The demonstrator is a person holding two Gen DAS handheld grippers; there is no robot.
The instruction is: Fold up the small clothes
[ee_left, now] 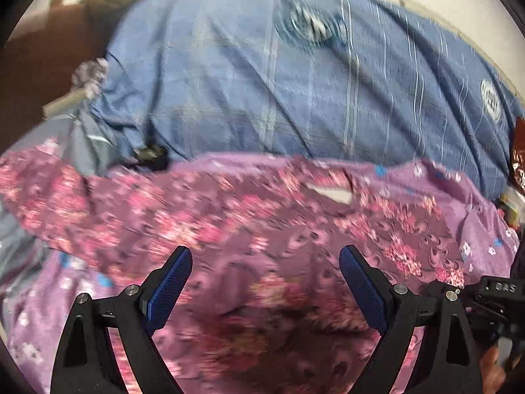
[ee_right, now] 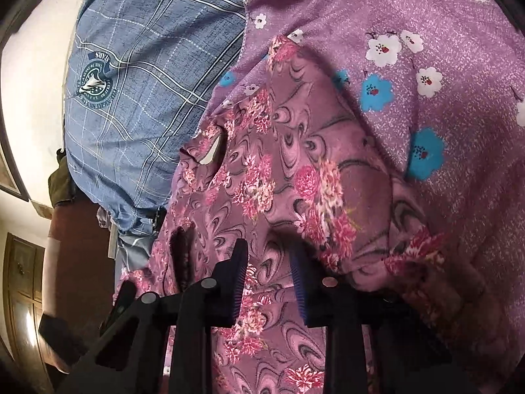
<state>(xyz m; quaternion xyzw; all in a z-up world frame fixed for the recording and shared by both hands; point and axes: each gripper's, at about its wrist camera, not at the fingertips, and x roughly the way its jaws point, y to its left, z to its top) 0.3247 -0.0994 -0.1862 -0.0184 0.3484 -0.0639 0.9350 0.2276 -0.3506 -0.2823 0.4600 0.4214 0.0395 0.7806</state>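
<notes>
Right wrist view: right gripper (ee_right: pixel 270 282), jaws narrowly apart and empty, hovers over the floral garment (ee_right: pixel 279 170), which stretches far-right; left gripper (ee_left: pixel 265 282) gapes wide, empty.

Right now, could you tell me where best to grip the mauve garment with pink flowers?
Probably at the mauve garment's free edge near its white neck label, coming in from the blue checked pillow side: the hem lies loose there, over the lilac flowered sheet.
</notes>
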